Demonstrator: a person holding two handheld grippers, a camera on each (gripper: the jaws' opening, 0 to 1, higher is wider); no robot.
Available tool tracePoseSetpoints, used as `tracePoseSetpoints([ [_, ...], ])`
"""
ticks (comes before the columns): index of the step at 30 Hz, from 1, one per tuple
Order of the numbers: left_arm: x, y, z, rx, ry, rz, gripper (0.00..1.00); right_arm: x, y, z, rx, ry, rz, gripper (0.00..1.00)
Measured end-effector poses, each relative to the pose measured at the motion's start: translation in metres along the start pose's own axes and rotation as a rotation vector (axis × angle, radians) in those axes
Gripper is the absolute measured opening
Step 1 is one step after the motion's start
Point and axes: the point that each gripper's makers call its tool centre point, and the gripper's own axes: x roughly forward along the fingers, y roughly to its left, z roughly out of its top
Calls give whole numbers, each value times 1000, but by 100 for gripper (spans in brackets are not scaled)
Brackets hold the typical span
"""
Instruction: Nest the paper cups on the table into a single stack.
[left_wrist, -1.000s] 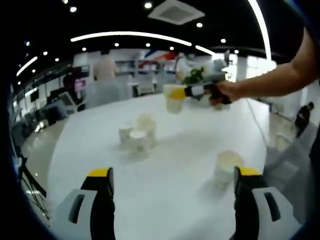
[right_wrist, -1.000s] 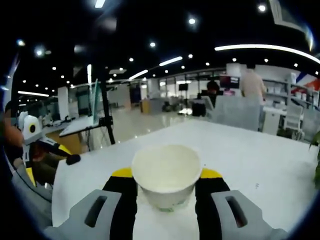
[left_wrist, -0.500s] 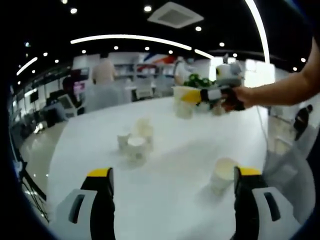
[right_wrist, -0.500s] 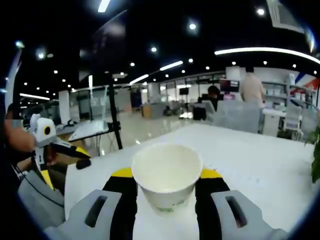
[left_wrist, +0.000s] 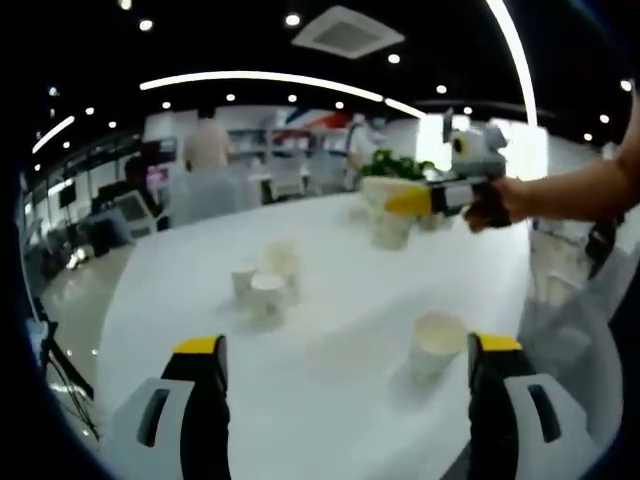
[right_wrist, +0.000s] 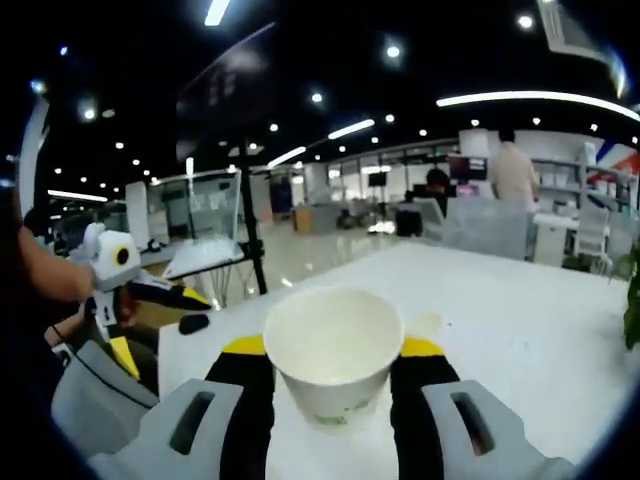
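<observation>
While the right gripper (right_wrist: 332, 372) clamps a paper cup (right_wrist: 333, 350) (upright), the left gripper (left_wrist: 345, 352) hangs wide open above the table (left_wrist: 330, 300), near a lone cup (left_wrist: 435, 345).

We see open white table (left_wrist: 330, 300) ahead of the left gripper (left_wrist: 345, 375), whose jaws stand wide apart. A lone paper cup (left_wrist: 434, 346) stands just inside its right jaw; a cluster of cups (left_wrist: 265, 280) blocks the far left (tightly bunched). The right gripper (left_wrist: 400, 205) holds its cup (right_wrist: 333, 350) above the far side.
</observation>
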Motion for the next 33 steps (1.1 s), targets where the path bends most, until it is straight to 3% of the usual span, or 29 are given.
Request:
tracePoseSetpoints([
  [13,-11,-3,1,-15,-9,6,99,-10,26,4,-22,-13,2,42],
  [16,-7,-5,-3,8,-19,-8,99,-12,32,5,-32,-18,11,42],
  [18,-4,-7,-10,-15,16,-17,99,-14,34,5,-29,-24,12,42],
  [22,0,-9,-6,-6,-10,-26,99,-18,38,3,-16,-29,16,42],
  [33,-2,9,-4,-16,-16,17,99,-22,56,0,-31,-29,54,42],
])
